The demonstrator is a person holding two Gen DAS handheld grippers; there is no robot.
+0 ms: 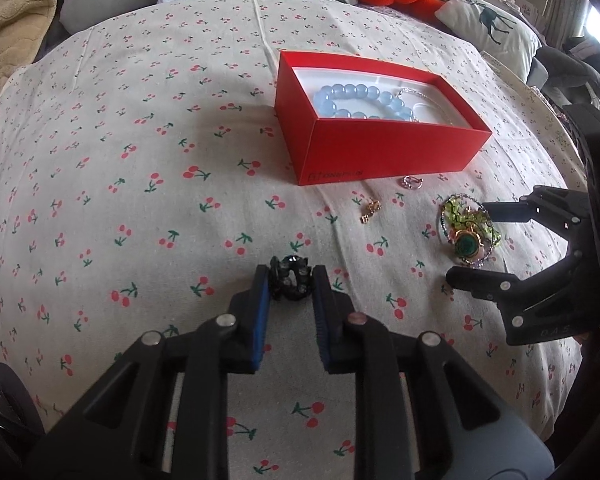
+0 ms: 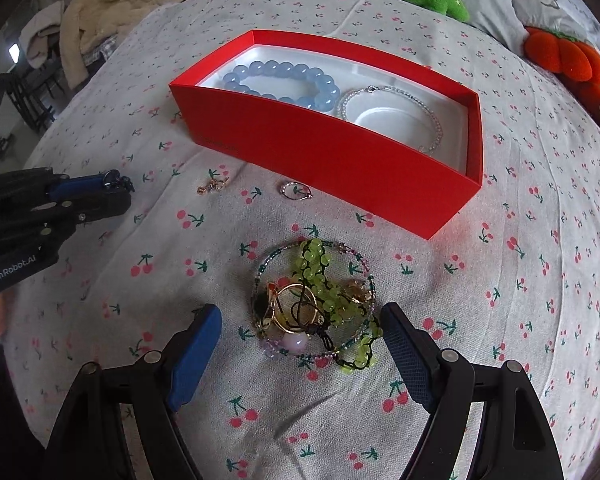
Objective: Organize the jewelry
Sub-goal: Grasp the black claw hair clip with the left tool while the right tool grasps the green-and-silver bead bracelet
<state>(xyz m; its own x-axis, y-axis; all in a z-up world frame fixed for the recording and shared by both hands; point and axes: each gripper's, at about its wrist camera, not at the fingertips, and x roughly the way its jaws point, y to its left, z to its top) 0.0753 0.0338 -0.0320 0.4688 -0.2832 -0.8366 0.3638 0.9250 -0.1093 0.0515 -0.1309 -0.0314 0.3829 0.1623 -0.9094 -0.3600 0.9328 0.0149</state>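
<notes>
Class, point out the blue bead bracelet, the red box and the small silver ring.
blue bead bracelet [image 2: 284,82]: right wrist view, far beads.
red box [image 2: 320,160]: right wrist view, near wall.
small silver ring [image 2: 296,191]: right wrist view, its band.

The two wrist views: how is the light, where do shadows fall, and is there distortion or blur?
Left wrist view: soft daylight, strong fisheye bending of the cloth, dark corners; the red box throws a faint shadow to its left; the left gripper and its black ring are sharp. Right wrist view: same bending, a grey shadow around the bracelet pile between the right gripper fingers; no motion blur.

soft daylight, sharp focus, fisheye-warped edges
</notes>
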